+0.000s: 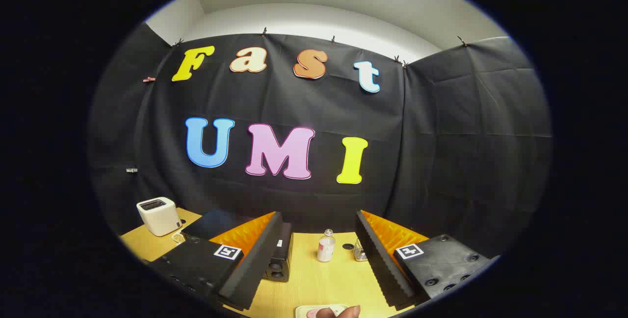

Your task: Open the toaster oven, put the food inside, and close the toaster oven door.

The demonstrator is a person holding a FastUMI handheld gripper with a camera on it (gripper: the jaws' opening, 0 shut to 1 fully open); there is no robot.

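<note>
My gripper hangs open and empty above the worktop, toaster oven at ten o'clock behind the left finger, door shut, food plate at six o'clock, presumably staged for loading.

We see the claw held wide apart above the tabletop. A small bottle stands between its fingers, further back. The toaster oven sits behind the left finger, a box-shaped appliance far left, a plate nearest.
</note>
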